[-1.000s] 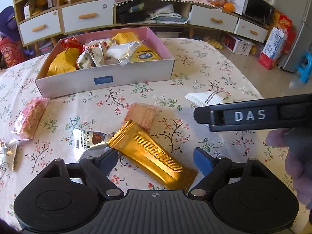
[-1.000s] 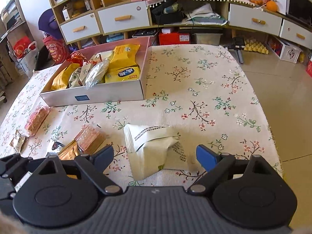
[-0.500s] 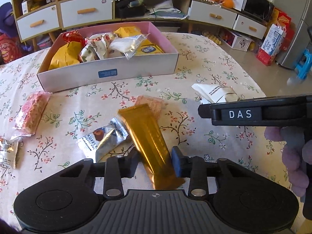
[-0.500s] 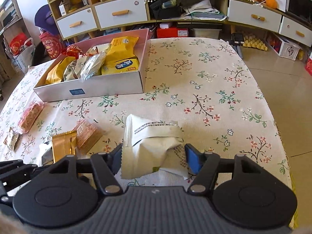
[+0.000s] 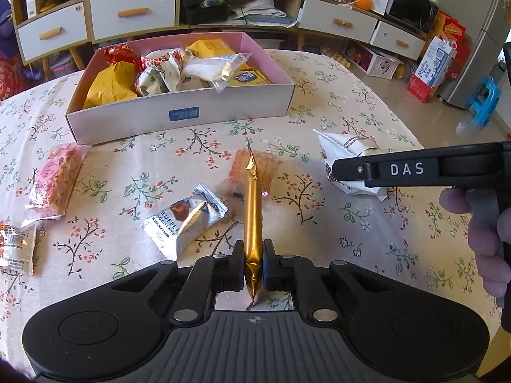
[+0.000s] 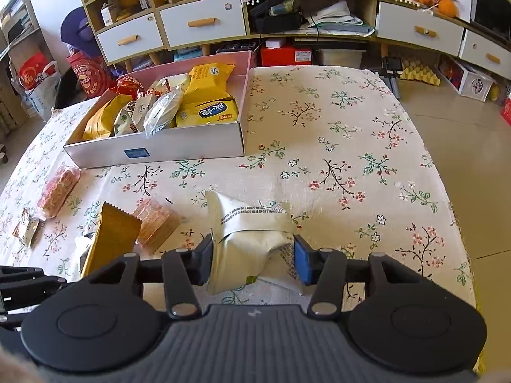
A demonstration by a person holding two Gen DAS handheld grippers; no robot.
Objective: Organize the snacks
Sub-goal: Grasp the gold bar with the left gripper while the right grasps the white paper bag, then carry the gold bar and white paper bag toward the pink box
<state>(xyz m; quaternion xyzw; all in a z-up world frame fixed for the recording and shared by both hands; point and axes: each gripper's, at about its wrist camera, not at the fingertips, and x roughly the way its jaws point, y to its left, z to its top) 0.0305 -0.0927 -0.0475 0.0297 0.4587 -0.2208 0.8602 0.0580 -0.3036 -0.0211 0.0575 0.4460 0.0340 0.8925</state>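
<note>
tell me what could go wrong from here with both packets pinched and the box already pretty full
1. The left gripper pinches the gold packet near its lower end, so the long free length could swing or slip out on the way.
2. The right gripper squeezes the puffy white packet at the sides; it may crush or pop loose.
3. The pink box is heaped with snacks, so anything dropped on top could slide back out.

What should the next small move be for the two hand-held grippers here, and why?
Probably lift both and carry them toward the pink box. The left hand-held gripper is shut on the gold packet, held on edge. The right hand-held gripper pinches the white packet. The box already holds snacks, and other packets lie loose on the tablecloth.
</note>
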